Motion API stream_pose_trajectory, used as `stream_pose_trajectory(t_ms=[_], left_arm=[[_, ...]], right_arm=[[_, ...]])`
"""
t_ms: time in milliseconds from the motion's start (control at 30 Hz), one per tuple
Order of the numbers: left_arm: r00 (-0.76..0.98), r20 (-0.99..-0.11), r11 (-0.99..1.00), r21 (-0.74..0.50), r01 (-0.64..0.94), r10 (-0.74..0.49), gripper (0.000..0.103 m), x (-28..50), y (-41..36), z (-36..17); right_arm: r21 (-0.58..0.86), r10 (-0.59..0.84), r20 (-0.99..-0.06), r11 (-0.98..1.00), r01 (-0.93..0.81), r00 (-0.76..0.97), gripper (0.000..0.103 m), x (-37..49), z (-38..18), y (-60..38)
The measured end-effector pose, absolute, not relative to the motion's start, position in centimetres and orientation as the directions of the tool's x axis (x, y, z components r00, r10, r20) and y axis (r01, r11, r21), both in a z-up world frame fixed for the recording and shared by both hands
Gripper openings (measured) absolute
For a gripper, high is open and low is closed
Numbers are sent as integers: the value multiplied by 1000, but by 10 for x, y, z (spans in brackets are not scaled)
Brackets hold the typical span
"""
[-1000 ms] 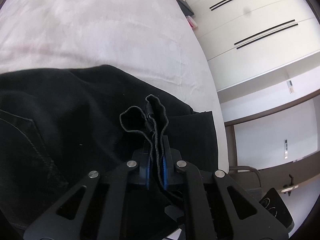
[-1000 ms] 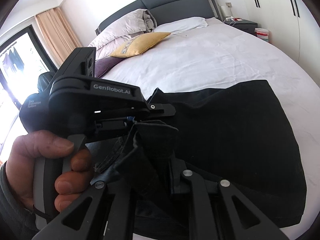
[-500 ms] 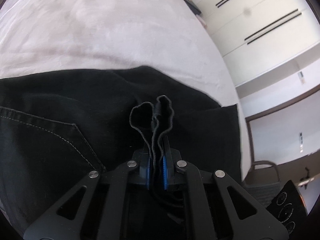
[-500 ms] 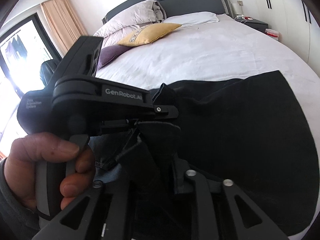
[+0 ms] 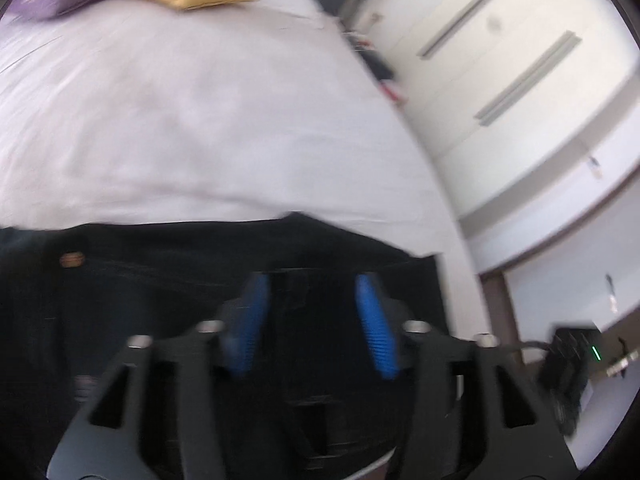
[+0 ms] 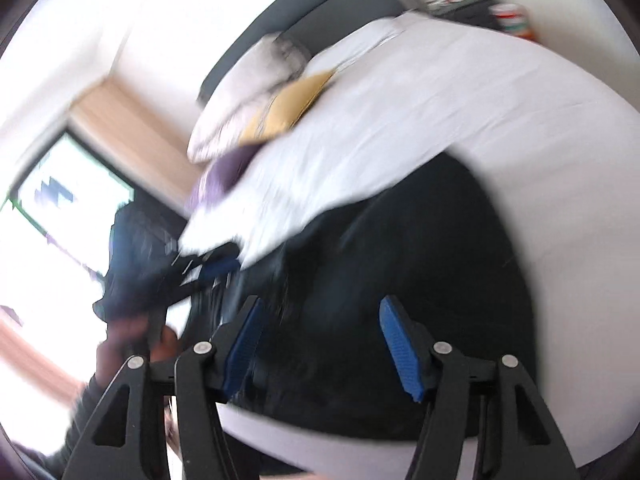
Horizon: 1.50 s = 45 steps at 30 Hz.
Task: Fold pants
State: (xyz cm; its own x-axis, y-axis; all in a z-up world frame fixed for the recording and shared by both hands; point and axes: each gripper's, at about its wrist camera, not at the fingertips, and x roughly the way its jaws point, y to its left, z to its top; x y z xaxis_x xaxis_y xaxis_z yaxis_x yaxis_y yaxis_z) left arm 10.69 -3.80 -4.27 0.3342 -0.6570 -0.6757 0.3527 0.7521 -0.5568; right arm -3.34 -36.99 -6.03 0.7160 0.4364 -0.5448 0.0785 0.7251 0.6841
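Jaws of both the left gripper [image 5: 310, 320] and right gripper [image 6: 320, 344] stand open, empty, above the black pants [image 6: 420, 280] on the bed [image 5: 200, 120]; a fold looks laid, and regrasping comes next.

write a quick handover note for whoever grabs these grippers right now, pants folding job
Left gripper: jaws open, nothing held, just above the pants.
Right gripper: jaws open, nothing held, over the pants.
Pants: black, lying on the white bed near its foot edge, apparently folded over.
Done: both grips released.
Left: frames are blurred, so check the fold lies flat, smooth it, and make any further fold needed.
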Motion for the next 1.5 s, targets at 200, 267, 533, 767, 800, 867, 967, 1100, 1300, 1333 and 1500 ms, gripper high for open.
stream_pose_trajectory(t_ms=[200,267,533,767,800,867,967,1100,1300,1333,1500], left_arm=[[174,-749,736,-530,420,-639,56,77,-89,-90],[142,-763,746,-545,382,-630,56,67,-84,-109],[171,-732,695,-507,510,-660,55,24,-71,-112],[197,-735,712,-496,497,-649,56,18,-65,-110],[196,-735,712,-495,498,-649,55,19,-65,-110],[209,-732,717,-496,490,-649,55,18,-65,-107],[204,-728,718,-513,471,-654,56,13,-64,-109],[244,-720,738,-518,433,-649,56,21,-56,-89],[286,-597,650,-582,488,-750,64,47,-86,-56],[266,-599,639,-584,500,-755,64,49,-95,-61],[204,-678,684,-579,444,-706,63,50,-109,-121]], right_arm=[[796,510,-486,593,118,710,64,-26,-90,-408],[809,555,-520,564,166,650,62,-27,-114,-407],[799,605,-522,593,98,601,53,-60,-127,-404],[861,707,-425,509,10,565,59,-72,-127,-389],[849,706,-465,526,45,534,52,-67,-139,-385],[839,702,-502,537,86,505,38,-66,-154,-379],[843,726,-502,532,79,471,40,-63,-148,-380],[831,738,-481,556,-24,473,55,-53,-111,-388],[851,723,-356,512,-114,593,67,2,-72,-402],[852,720,-352,511,-114,597,67,12,-73,-402],[885,703,-370,466,0,607,75,72,-113,-412]])
